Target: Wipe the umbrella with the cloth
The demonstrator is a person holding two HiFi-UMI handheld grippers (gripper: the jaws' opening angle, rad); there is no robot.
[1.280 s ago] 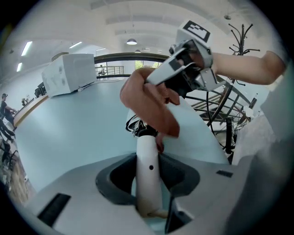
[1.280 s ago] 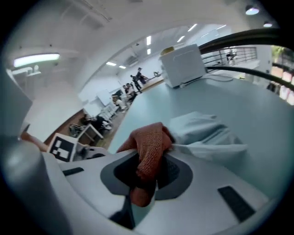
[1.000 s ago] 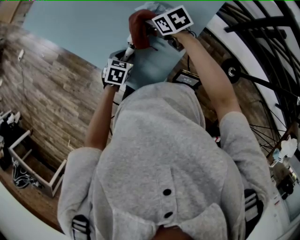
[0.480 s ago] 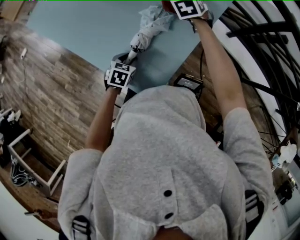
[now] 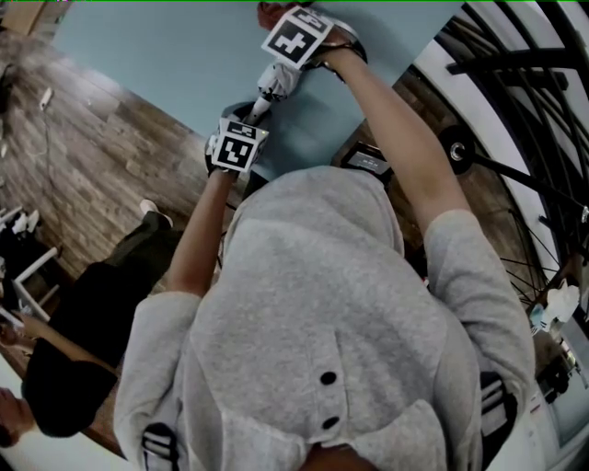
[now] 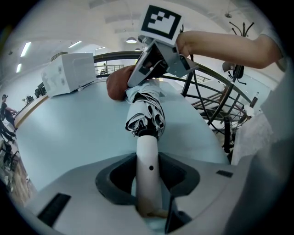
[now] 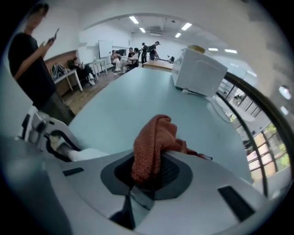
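Head view, lower left of the frame: a person in black (image 5: pixel 78 354) is standing on the wooden floor (image 5: pixel 83 166). Moving right toward upper centre, I'm holding the left gripper (image 5: pixel 241 140) at the near edge of the pale blue bench (image 5: pixel 156 55).

Left gripper view, upper left: a white box (image 6: pixel 69 72) is sitting on the bench, well apart from everything else. At centre, the left gripper's jaws are pinching the white handle (image 6: pixel 148 160) of the umbrella (image 6: pixel 146 110), pressing on it from both sides. The umbrella is folded, with its black-and-white canopy (image 6: pixel 151 103) bunched up. It is running from the handle up and away over the bench, toward top centre of the head view. I can't tell whether the canopy is resting on the bench or riding just above it.

Right of that, at the top edge of the head view, the right gripper (image 5: pixel 285 26) is hanging over the far end of the canopy. In the right gripper view its jaws are clamping a rust-red cloth (image 7: pixel 154 142), which is bulging up out of them. In the left gripper view the cloth is showing right against the far end of the umbrella, under the right gripper.

Far right of the head view, black metal rails (image 5: pixel 515 55) are curving past the bench.
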